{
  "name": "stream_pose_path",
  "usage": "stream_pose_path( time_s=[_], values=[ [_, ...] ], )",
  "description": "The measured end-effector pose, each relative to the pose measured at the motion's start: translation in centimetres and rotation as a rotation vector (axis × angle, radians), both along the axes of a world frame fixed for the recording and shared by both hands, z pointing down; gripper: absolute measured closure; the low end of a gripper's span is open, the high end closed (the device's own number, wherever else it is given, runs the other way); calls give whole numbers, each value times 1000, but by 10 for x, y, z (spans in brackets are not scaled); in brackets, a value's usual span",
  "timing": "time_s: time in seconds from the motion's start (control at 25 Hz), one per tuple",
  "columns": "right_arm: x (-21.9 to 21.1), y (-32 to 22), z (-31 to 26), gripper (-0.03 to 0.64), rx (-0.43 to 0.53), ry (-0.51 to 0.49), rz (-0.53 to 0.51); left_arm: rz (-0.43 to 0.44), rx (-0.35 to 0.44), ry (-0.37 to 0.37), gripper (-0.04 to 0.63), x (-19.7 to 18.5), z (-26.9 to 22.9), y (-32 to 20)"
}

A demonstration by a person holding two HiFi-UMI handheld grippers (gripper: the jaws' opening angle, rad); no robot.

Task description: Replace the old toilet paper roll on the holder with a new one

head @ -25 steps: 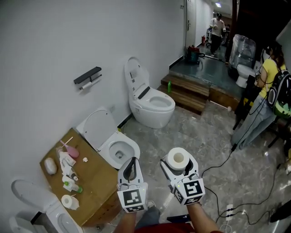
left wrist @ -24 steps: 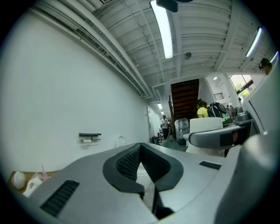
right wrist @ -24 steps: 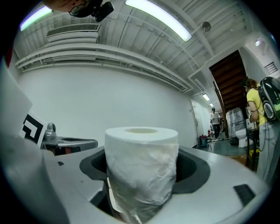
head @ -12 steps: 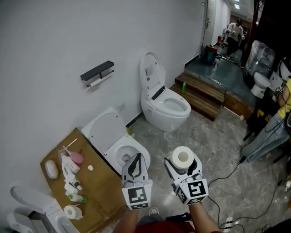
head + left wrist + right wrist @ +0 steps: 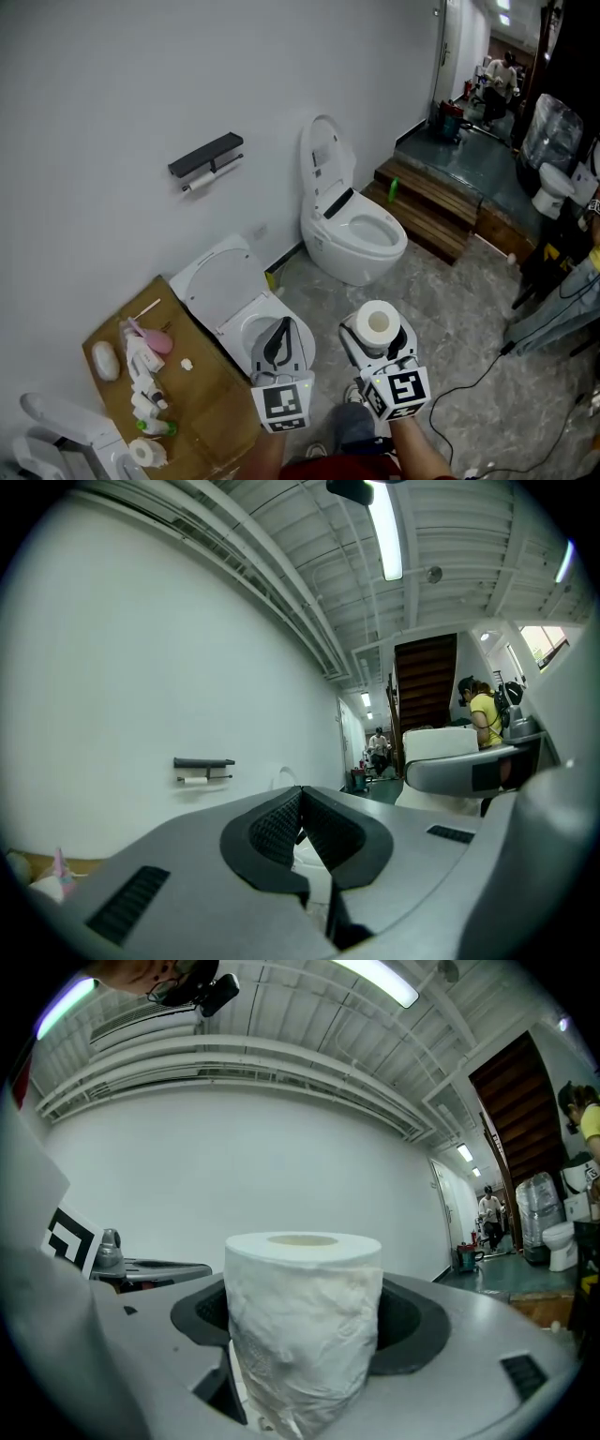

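Note:
A dark holder (image 5: 204, 155) is fixed on the white wall, with a thin old roll (image 5: 200, 179) on its bar; it shows small in the left gripper view as the holder (image 5: 203, 762) with the old roll (image 5: 195, 780). My right gripper (image 5: 377, 339) is shut on a full new toilet paper roll (image 5: 377, 325), held upright with its core facing up; up close the new roll (image 5: 304, 1321) fills the space between the jaws. My left gripper (image 5: 277, 339) is shut with nothing in it, jaws pressed together. Both grippers hang well short of the wall.
Two white toilets stand along the wall, one (image 5: 246, 314) below my left gripper, one (image 5: 354, 230) farther right. A cardboard sheet (image 5: 211, 398) carries bottles and a small roll (image 5: 142, 451). Wooden steps (image 5: 436, 211), cables (image 5: 497, 361) and people (image 5: 506, 75) lie to the right.
The view has shifted along the wall: holder and toilets slid right and lower in the head view. Both grippers kept their places in the picture and their grip.

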State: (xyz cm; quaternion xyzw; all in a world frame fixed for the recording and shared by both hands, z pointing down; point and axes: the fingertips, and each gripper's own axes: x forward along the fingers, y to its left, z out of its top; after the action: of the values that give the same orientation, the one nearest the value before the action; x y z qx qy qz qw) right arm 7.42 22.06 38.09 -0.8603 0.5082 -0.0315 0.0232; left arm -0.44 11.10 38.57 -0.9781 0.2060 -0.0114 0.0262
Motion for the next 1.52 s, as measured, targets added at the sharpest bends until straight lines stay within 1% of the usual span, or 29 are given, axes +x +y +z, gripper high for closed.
stream_pose_path(
  time_s=[0.2,0.6,0.76,0.92,1.0,1.12,1.24,1.4,1.52],
  values=[
    [69,-25,-3,210,23,11,-37,-32,0,-3,580,63,-1,-19],
    [211,-83,-14,210,48,3,-162,-172,10,-2,580,192,-17,-73],
    [254,-91,-12,210,47,-7,-197,-215,18,0,580,229,-20,-82],
    [280,-99,-9,210,28,-34,-228,-265,19,-6,580,244,-22,-93],
    [288,-110,-7,210,45,-33,-245,-287,22,-13,580,247,-21,-102],
    [291,-134,-2,210,54,-42,-284,-323,26,-26,580,249,-17,-120],
    [290,-156,2,210,39,-34,-325,-347,19,-30,580,253,-11,-138],
    [294,-186,1,210,43,-22,-353,-369,12,-12,580,258,-10,-164],
    [297,-212,1,210,29,4,-377,-398,-5,16,580,257,-11,-196]
  ],
)
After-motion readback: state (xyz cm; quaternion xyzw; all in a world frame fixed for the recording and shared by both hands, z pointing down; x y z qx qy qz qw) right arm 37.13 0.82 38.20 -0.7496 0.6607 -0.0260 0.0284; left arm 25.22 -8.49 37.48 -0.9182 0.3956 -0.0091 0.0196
